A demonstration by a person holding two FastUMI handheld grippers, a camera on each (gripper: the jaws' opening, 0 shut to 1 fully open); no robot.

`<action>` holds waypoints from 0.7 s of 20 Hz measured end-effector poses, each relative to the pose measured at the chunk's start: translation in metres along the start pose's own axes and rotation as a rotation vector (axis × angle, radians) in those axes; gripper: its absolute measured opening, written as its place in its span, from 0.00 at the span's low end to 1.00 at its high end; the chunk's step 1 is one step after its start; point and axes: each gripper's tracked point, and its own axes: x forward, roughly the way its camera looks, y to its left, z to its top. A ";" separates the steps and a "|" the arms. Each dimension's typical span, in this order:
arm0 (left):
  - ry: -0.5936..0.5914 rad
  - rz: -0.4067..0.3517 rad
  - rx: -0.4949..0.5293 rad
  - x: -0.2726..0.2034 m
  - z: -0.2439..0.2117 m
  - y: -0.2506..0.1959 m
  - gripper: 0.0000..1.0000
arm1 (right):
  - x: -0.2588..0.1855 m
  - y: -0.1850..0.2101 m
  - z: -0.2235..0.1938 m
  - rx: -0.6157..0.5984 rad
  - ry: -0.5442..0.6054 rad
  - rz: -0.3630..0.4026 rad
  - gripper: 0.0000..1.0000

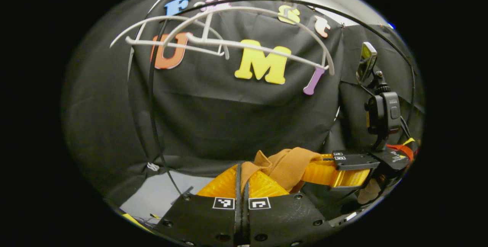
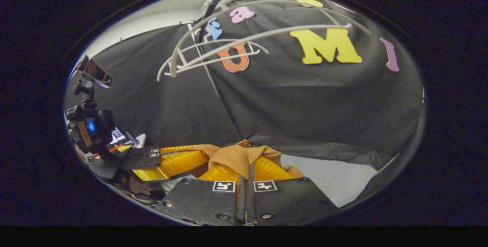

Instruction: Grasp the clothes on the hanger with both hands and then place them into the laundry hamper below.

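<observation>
Now | both grippers [image 1: 243, 180] [image 2: 246, 170] clamp brown cloth [image 1: 284, 165] | hangers [image 1: 228, 45] bare

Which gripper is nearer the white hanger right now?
Neither clearly: left gripper and right gripper both sit well below the white hanger, side by side, each clamped on the brown garment.

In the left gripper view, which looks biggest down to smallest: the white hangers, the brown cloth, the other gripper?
1. White hangers, by far.
2 and 3. Brown cloth and the other gripper look alike; nearness makes ranking unsure.
</observation>
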 end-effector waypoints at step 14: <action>0.434 0.122 -0.156 0.018 -0.234 0.042 0.05 | 0.052 -0.048 -0.186 -0.155 0.550 -0.143 0.05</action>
